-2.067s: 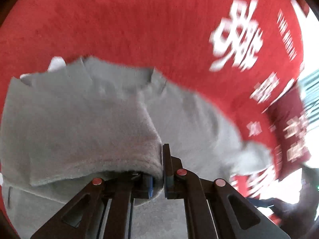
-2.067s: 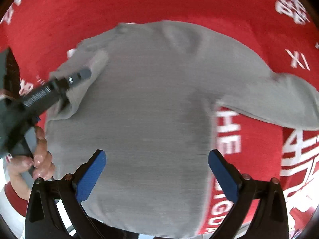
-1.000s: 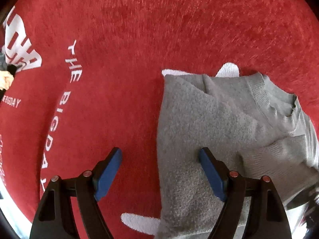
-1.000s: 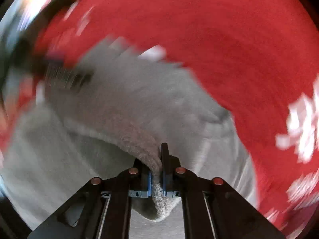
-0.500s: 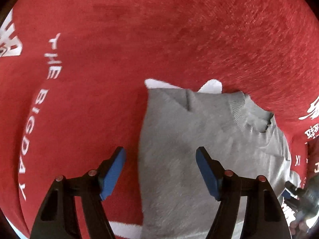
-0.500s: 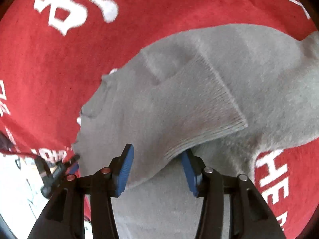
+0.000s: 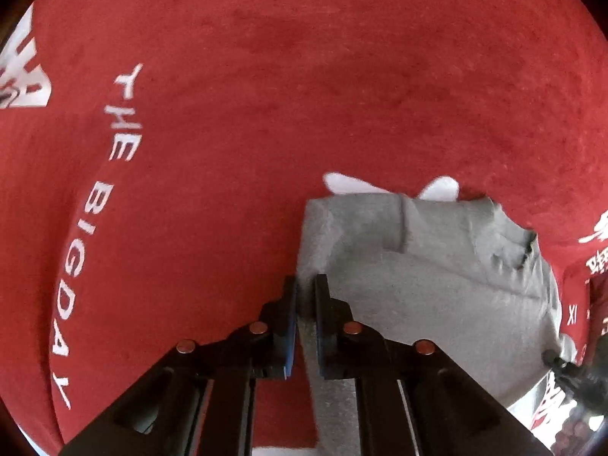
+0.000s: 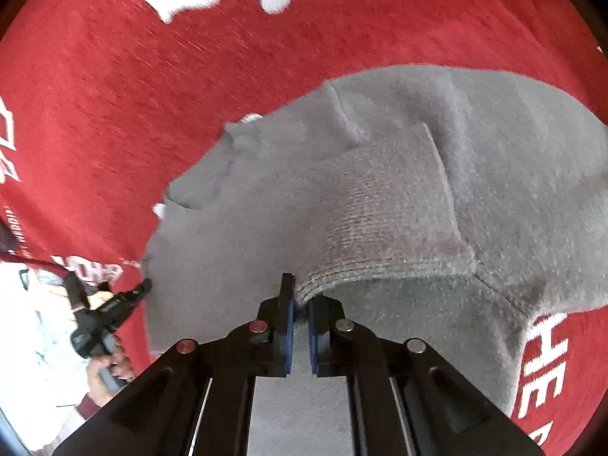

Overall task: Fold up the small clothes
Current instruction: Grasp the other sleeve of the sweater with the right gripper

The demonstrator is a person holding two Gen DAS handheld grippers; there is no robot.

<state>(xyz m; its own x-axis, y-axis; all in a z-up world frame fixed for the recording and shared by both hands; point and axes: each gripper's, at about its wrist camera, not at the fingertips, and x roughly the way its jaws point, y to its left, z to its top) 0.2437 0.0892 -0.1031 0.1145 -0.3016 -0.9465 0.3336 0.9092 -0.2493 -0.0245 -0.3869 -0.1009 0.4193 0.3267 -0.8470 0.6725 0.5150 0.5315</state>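
A small grey sweater (image 7: pixel 437 285) is lying on a red cloth (image 7: pixel 266 95) with white letters. In the left wrist view the sweater is filling the area from 3 to 5 o'clock, and its neck opening is at about 3 o'clock. The left gripper (image 7: pixel 305 296) is closing its jaws on the folded left edge of the sweater, and the grey fabric is sitting pinched between the two pads.

In the right wrist view the sweater (image 8: pixel 266 228) is covering the centre and the side toward 3 o'clock. A ribbed cuff (image 8: pixel 391 220) is lying folded over the body of the sweater, just right of centre. The right gripper (image 8: pixel 299 300) is closing too, and its pads are pressing on the lower corner of this cuff. At 8 o'clock the left gripper (image 8: pixel 144 287) is touching the far edge of the sweater, and the person's hand (image 8: pixel 110 368) is holding it from below.
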